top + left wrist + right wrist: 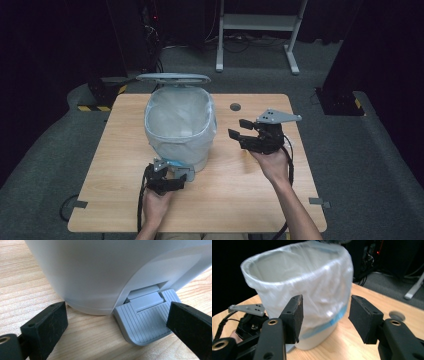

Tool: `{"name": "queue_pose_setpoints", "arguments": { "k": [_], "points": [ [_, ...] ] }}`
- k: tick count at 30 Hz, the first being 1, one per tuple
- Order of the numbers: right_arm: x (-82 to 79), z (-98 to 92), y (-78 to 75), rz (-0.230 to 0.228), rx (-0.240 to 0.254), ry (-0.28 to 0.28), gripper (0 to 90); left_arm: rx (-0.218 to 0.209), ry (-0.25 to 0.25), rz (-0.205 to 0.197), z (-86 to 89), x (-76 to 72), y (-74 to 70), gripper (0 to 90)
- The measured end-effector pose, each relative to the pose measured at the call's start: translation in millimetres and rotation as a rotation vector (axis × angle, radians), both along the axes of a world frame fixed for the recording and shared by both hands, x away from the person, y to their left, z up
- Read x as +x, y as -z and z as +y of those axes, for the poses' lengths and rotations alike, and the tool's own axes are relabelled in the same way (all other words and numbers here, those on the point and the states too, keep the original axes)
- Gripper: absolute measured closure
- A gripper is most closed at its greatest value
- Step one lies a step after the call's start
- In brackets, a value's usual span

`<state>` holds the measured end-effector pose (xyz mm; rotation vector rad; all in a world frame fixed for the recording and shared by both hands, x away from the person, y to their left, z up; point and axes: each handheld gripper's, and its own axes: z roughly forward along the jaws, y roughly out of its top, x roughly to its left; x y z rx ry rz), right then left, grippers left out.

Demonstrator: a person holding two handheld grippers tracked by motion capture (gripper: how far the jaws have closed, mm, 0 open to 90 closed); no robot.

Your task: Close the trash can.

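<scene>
A dark room with grey carpet surrounds a light wooden table (pixel 240 200); near the far left part of it stands a white pedal bin (pixel 181 127), lined with a thin plastic bag (pixel 312 277), and its lid (pixel 173 78) stands raised behind the opening. At the near foot of the bin a grey ribbed pedal (pixel 145 320) lies low on the wood. The left gripper (pixel 172 180) is just in front of this pedal, held low by the left hand (pixel 155 205); its jaws are open, one jaw beside the bin's base and the other at the pedal's edge, but whether it presses on the pedal one cannot tell. The right gripper (pixel 240 131) is held in the air to the right of the bin, near but apart from it; its jaws are open and hold nothing, and they point toward the bin's side, where a blue band (pixel 335 320) shows under the bag. A small round grey cap (pixel 235 106) sits in the table behind this gripper.
</scene>
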<state>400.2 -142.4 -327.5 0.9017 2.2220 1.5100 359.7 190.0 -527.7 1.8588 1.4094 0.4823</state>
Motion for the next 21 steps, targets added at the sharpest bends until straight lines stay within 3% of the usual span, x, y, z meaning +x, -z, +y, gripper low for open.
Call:
{"name": "queue_pose_setpoints", "arguments": {
  "k": [16,21],
  "points": [
    [5.4,-38.0,62.3,0.1,0.017,0.126,40.1,-0.002,0.0,0.0,0.1,0.0,0.0,3.7],
    [9.9,-40.6,84.6,0.139,-0.011,0.165,37.1,-0.003,0.0,0.0,0.1,0.0,0.0,3.7]
  ]
}}
